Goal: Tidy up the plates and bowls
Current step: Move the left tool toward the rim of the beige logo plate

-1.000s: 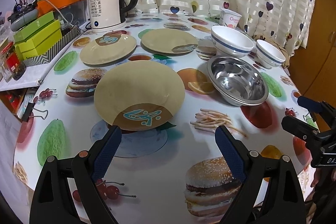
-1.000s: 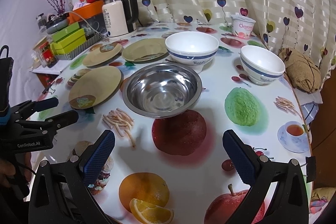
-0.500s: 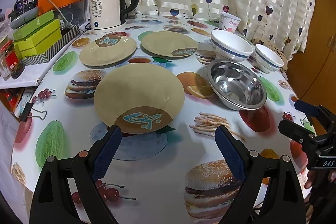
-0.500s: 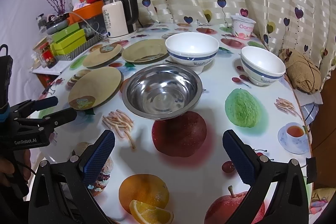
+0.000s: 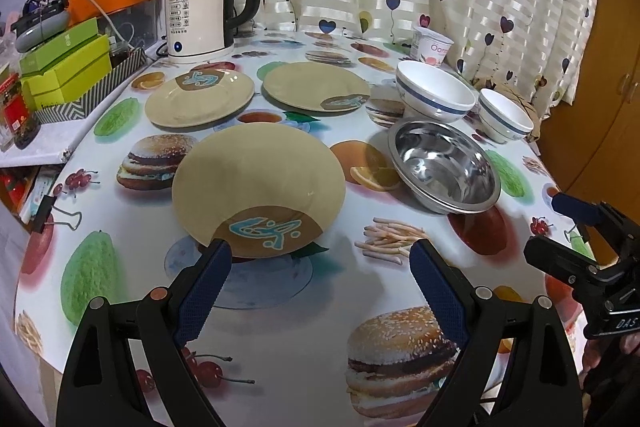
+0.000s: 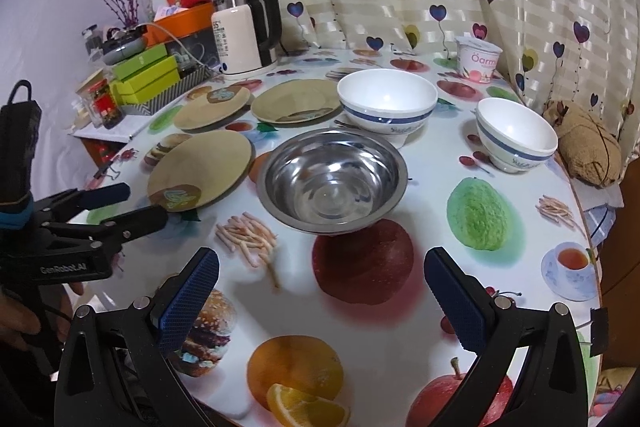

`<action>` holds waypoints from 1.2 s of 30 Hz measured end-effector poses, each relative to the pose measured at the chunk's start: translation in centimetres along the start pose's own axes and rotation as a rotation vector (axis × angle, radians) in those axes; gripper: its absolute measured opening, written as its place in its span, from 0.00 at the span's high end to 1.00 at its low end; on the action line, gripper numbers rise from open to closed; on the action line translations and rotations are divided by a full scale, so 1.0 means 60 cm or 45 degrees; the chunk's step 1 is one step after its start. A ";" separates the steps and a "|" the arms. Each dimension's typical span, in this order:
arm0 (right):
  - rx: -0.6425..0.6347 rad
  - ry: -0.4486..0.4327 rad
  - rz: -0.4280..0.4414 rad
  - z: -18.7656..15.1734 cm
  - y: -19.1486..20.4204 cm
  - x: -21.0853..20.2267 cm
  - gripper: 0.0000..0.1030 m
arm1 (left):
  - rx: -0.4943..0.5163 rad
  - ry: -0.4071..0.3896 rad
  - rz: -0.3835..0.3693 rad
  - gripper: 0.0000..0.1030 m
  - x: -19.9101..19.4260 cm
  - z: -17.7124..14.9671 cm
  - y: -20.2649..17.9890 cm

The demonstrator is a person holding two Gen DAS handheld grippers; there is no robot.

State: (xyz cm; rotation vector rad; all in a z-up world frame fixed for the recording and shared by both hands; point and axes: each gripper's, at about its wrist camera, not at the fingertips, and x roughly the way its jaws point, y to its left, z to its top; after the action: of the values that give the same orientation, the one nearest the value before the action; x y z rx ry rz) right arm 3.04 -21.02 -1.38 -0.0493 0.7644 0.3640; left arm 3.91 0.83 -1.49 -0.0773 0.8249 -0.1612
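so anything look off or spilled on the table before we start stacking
Nothing stands out: three plates lie flat, the steel bowl and two white bowls sit upright and empty. The fries and fruit are only tablecloth print. Both grippers hang open, holding nothing.

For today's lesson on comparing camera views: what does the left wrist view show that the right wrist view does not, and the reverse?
Only the left wrist view shows the binder clip at the table edge and the right claw seen from the side. Only the right wrist view shows the brown cloth bundle and the printed teacup. Both show the three tan plates, nearest plate, steel bowl, two white bowls, kettle and yogurt cup.
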 end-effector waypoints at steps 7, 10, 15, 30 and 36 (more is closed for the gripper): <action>-0.001 -0.011 0.007 0.005 0.007 -0.005 0.00 | -0.020 -0.007 0.001 0.12 0.000 0.001 0.010; 0.001 -0.005 -0.011 0.008 0.009 -0.004 0.00 | -0.032 -0.001 0.002 0.12 0.002 0.002 0.017; -0.003 -0.003 -0.021 0.016 0.014 0.002 0.00 | -0.050 -0.008 -0.003 0.12 0.004 0.003 0.034; -0.052 -0.017 0.048 0.056 0.054 0.029 0.03 | -0.094 -0.048 0.003 0.12 0.002 0.022 0.080; -0.082 -0.019 0.076 0.071 0.070 0.041 0.04 | -0.097 -0.063 0.030 0.12 0.004 0.034 0.091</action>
State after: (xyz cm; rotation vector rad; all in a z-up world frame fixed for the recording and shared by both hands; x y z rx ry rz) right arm 6.11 -15.59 0.37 -0.0847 0.7406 0.4454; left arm 6.17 6.19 -1.00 -0.1424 0.7820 -0.1056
